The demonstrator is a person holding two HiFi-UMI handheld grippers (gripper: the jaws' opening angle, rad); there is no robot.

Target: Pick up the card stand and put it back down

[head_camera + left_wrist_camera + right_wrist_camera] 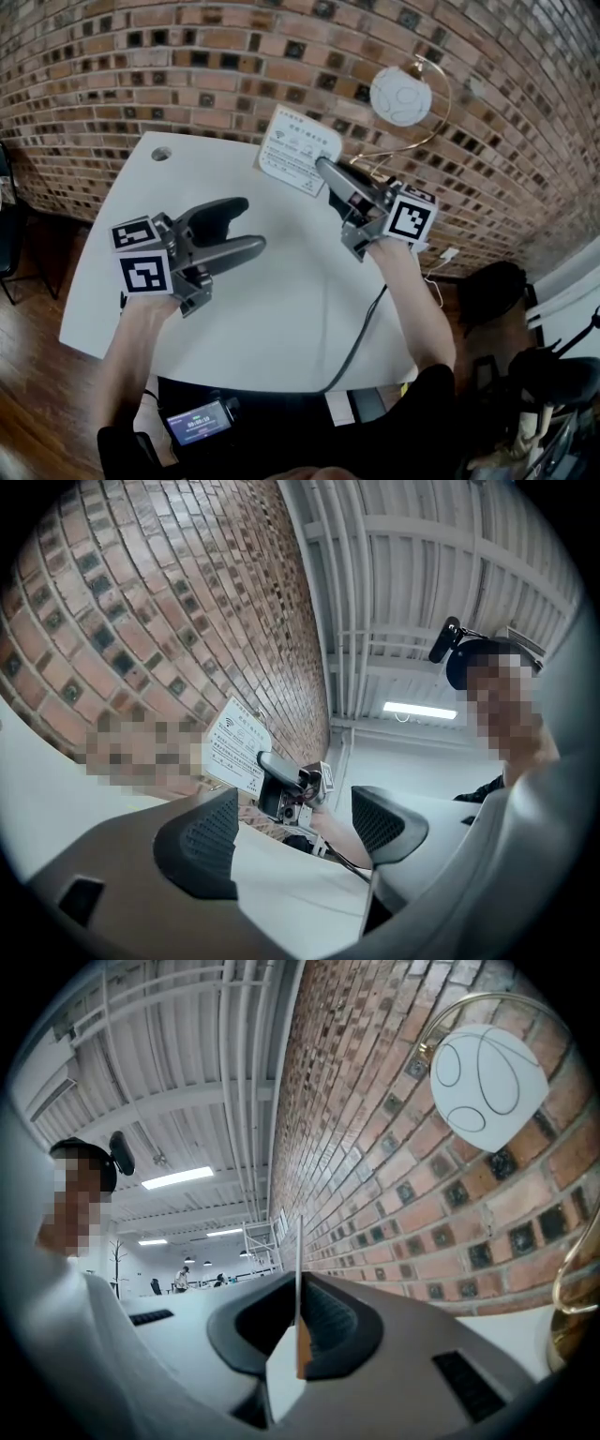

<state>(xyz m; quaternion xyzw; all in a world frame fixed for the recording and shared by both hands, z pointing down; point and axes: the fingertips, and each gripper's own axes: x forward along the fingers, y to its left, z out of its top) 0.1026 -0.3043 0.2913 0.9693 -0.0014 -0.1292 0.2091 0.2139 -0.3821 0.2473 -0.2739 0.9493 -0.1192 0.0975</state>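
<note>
We're looking down on the white table [281, 319], and our right gripper [323, 170] is clamping the card stand [298, 150]. Its jaws are pressing almost fully together on the thin white card. In the right gripper view the card stand [284, 1372] is running edge-on straight up between the two dark pads [328, 1321], and they're squeezing it from both sides.

The stand is riding in the air at the far edge of the table, in front of the brick wall [187, 66]. Its printed face with the wifi symbol is tilting toward us. In the left gripper view the card stand [234, 752] is showing against the bricks, raised off the tabletop, with the right gripper [270, 761] gripping its lower corner.

Our left gripper [248, 225] is hovering over the left half of the table, well apart from the stand and pointing across toward it. Its jaws are standing wide open. In its own view the left gripper [295, 832] is showing only bare tabletop between its pads, so it's carrying nothing.

Just beyond the right gripper, the lamp [401, 96] with its white globe on a brass arc is standing by the wall. A black cable [361, 328] is trailing across the table from the near edge toward the right hand. A small round hole [161, 153] is sitting in the table's far left corner.
</note>
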